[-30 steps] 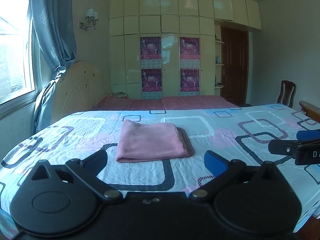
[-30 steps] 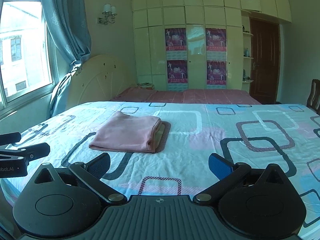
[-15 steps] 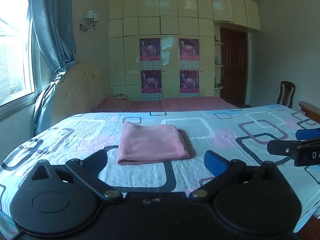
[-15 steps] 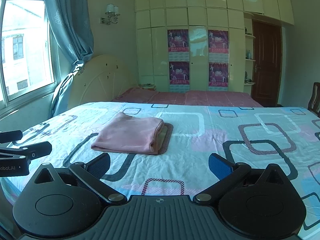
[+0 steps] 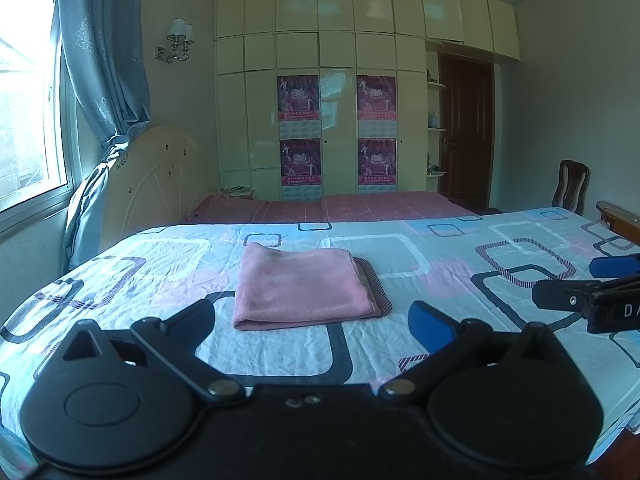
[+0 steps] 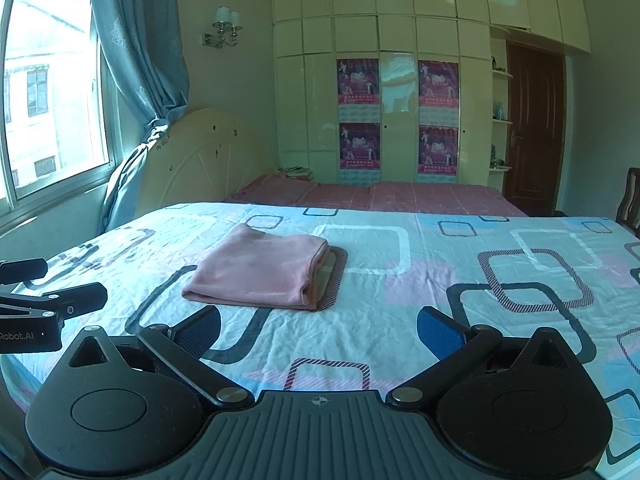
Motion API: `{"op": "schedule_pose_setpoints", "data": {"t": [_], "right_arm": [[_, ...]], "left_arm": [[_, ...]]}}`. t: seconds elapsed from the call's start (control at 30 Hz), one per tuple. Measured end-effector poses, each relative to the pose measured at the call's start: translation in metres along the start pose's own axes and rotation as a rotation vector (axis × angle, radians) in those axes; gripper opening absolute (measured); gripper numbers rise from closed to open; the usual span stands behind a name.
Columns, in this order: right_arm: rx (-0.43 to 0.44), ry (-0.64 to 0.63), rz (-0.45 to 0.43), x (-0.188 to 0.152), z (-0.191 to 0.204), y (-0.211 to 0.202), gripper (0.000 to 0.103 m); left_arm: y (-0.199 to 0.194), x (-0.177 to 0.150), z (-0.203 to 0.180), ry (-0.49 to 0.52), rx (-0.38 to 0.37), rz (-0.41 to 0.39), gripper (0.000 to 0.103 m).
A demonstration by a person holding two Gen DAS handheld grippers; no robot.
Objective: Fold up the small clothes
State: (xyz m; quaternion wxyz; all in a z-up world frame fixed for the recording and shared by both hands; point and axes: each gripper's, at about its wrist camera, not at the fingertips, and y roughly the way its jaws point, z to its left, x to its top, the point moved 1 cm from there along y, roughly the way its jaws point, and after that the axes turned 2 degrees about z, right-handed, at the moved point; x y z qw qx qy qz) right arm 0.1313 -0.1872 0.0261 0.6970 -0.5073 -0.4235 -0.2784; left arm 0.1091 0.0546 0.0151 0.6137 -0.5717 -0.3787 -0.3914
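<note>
A pink garment (image 5: pixel 304 286) lies folded into a neat rectangle on the patterned bedsheet (image 5: pixel 452 280); the right wrist view shows it as a pink garment (image 6: pixel 260 272) left of centre with its folded layers facing right. My left gripper (image 5: pixel 316 320) is open, held just short of the garment's near edge, nothing between its blue pads. My right gripper (image 6: pixel 320 328) is open too, hovering over the sheet to the right of and nearer than the garment. Each gripper shows at the edge of the other's view.
The bed with the patterned sheet fills the foreground. Behind it is a second bed with a pink cover (image 5: pixel 340 206), a cream headboard (image 5: pixel 156 176) and white wardrobes (image 5: pixel 320 80). A window and blue curtain (image 5: pixel 104 60) are left; a door (image 5: pixel 466 132) and chair (image 5: pixel 570 186) are right.
Both grippers have drawn back and risen slightly, so the folded garment sits a little farther off. Both stayed open and the garment has not moved.
</note>
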Motion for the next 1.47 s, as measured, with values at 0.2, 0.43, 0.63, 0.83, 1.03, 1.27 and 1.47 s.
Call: {"op": "schedule_pose_setpoints", "data": {"t": [0.2, 0.43, 0.63, 0.83, 1.03, 1.27, 1.47], "right_arm": [[0.003, -0.002, 0.003, 0.0003, -0.0003, 0.0012, 0.103], [0.005, -0.004, 0.005, 0.0010, 0.0001, 0.0014, 0.103], [0.009, -0.006, 0.003, 0.0009, 0.0002, 0.0027, 0.103], [0.008, -0.006, 0.004, 0.0009, 0.0001, 0.0026, 0.103], [0.008, -0.007, 0.008, -0.0005, 0.0005, 0.0033, 0.103], [0.016, -0.011, 0.010, -0.0013, 0.0004, 0.0035, 0.103], [0.025, -0.013, 0.011, -0.0007, 0.0009, 0.0045, 0.103]], "left_arm": [[0.0015, 0.0012, -0.0003, 0.001, 0.000, 0.000, 0.102], [0.0027, 0.0013, 0.0003, 0.001, 0.000, 0.002, 0.102], [0.0027, 0.0014, 0.0005, 0.001, 0.000, 0.001, 0.102], [0.0031, 0.0030, 0.0027, -0.009, 0.002, -0.006, 0.102], [0.0037, 0.0028, 0.0037, -0.012, 0.018, -0.014, 0.102], [0.0043, 0.0006, 0.0021, -0.005, 0.016, -0.012, 0.102], [0.0043, -0.0004, 0.0016, -0.005, 0.012, -0.007, 0.102]]}}
